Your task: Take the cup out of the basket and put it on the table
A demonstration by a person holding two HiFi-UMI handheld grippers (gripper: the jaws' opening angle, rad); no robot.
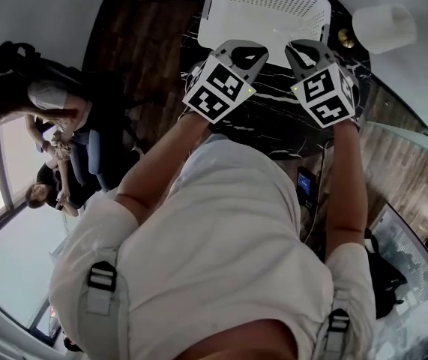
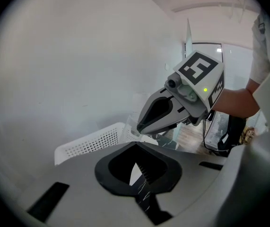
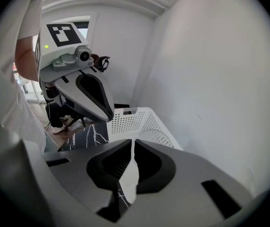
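Cup [image 2: 134, 110] clear, faint, hidden in head view; seems upright, long axis vertical. Right gripper [image 3: 132, 143] pinches its wall above basket [image 1: 267, 7]. Left gripper [image 2: 136, 152] closed, empty.

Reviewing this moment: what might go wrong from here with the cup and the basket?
1. The right gripper seems to pinch the clear cup only by its thin wall, with the tips of its fingers; it may slip or swing.
2. The cup sits close to the basket wall, so it might catch the rim and tip.
3. The left gripper, shut and empty, hangs close by and may bump the cup on the way to the table.
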